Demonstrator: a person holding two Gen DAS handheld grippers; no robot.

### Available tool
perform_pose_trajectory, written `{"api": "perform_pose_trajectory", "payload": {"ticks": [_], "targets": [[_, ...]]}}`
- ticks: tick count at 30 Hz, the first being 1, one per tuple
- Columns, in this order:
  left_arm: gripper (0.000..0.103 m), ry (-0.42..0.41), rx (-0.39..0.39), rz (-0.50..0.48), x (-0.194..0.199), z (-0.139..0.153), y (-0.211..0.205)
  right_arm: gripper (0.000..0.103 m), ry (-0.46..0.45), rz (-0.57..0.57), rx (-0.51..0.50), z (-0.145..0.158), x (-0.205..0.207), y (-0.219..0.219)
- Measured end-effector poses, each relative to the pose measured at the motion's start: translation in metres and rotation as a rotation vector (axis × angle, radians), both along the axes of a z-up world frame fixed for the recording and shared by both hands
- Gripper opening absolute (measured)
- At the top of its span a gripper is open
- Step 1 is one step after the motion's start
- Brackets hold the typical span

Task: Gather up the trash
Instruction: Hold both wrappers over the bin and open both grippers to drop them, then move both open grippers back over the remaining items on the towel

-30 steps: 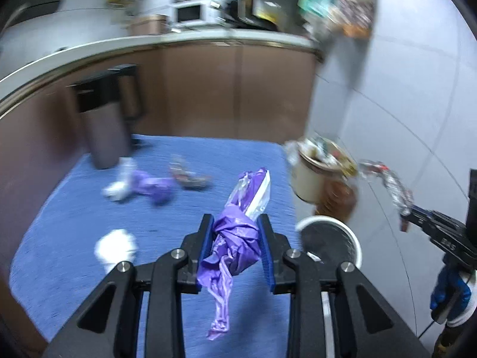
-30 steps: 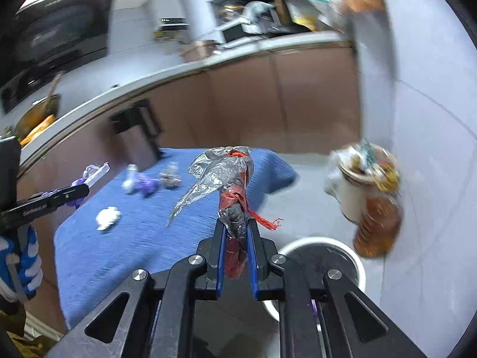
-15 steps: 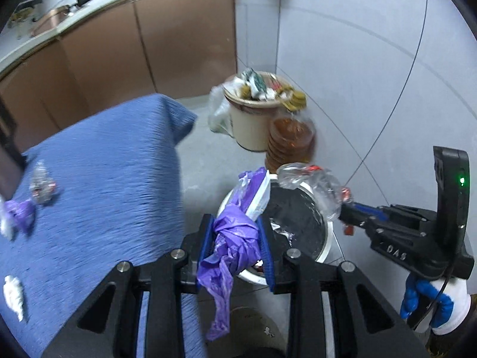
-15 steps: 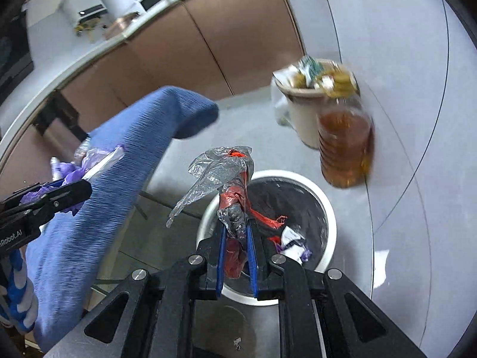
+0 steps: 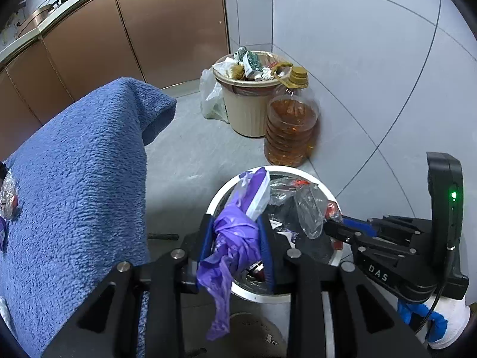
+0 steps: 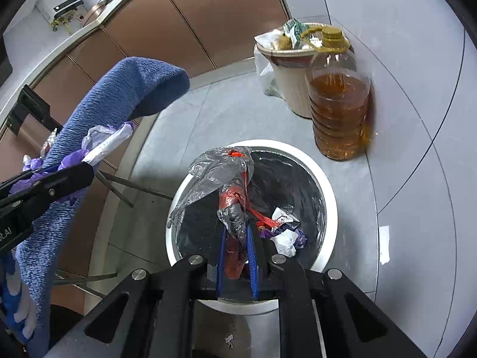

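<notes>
My left gripper (image 5: 237, 232) is shut on a crumpled purple plastic bag (image 5: 231, 238) and holds it over the near left rim of the white round bin (image 5: 220, 197). My right gripper (image 6: 237, 232) is shut on a clear and red plastic wrapper (image 6: 226, 185) above the bin's open mouth (image 6: 298, 185). The bin has a black liner and holds some paper and plastic scraps (image 6: 284, 232). The right gripper also shows in the left wrist view (image 5: 331, 223), and the left one in the right wrist view (image 6: 86, 167).
A table under a blue towel (image 5: 74, 179) stands left of the bin, with more wrappers (image 5: 7, 191) on it. A full beige waste bucket (image 5: 250, 101) and a large bottle of amber oil (image 5: 290, 125) stand by the tiled wall. Brown cabinets (image 5: 134, 35) lie behind.
Both grippers have swung right from the table with their trash and come down closer over the white bin. Both stay shut.
</notes>
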State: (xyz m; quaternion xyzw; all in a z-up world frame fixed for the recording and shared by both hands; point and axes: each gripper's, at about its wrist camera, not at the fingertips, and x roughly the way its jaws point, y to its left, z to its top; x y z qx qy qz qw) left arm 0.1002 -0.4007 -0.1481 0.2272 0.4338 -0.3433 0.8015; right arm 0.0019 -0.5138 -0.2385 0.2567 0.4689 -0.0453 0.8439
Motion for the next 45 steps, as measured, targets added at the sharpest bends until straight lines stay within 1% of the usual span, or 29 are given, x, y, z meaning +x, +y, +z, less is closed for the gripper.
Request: {"api": "perform_pose_trajectory", "payload": {"ticks": [9,14,21,24,25,26,28,39,45], "targets": [[0.029,-0.028,0.020,-0.015,-0.001,-0.010,-0.007,0.013,0.035,0.002,0.014,-0.019,0.008,-0.003],[0.030,-0.017,0.023,-0.010,0.002,-0.016,-0.010,0.014,0.052,0.001,0.016,-0.027,0.013,-0.003],[0.032,0.012,0.000,-0.018,0.004,-0.015,-0.013,0.016,0.069,-0.013,0.010,-0.029,0.016,-0.003],[0.042,0.023,-0.016,-0.024,0.003,-0.013,-0.013,0.025,0.080,-0.019,0.003,-0.030,0.016,-0.003],[0.046,0.023,-0.024,-0.026,0.003,-0.011,-0.013,0.030,0.082,-0.018,0.001,-0.030,0.016,-0.002],[0.048,0.023,-0.031,-0.030,0.002,-0.010,-0.013,0.036,0.084,-0.018,-0.004,-0.030,0.016,-0.001],[0.050,0.020,-0.041,-0.035,0.000,-0.006,-0.014,0.040,0.085,-0.018,-0.013,-0.029,0.014,-0.001],[0.050,0.019,-0.082,-0.013,-0.006,0.013,-0.003,0.041,0.081,-0.026,-0.028,-0.017,0.005,0.002],[0.051,-0.017,-0.122,-0.004,-0.015,0.035,0.011,0.046,0.061,-0.036,-0.040,-0.001,-0.004,0.002]]}}
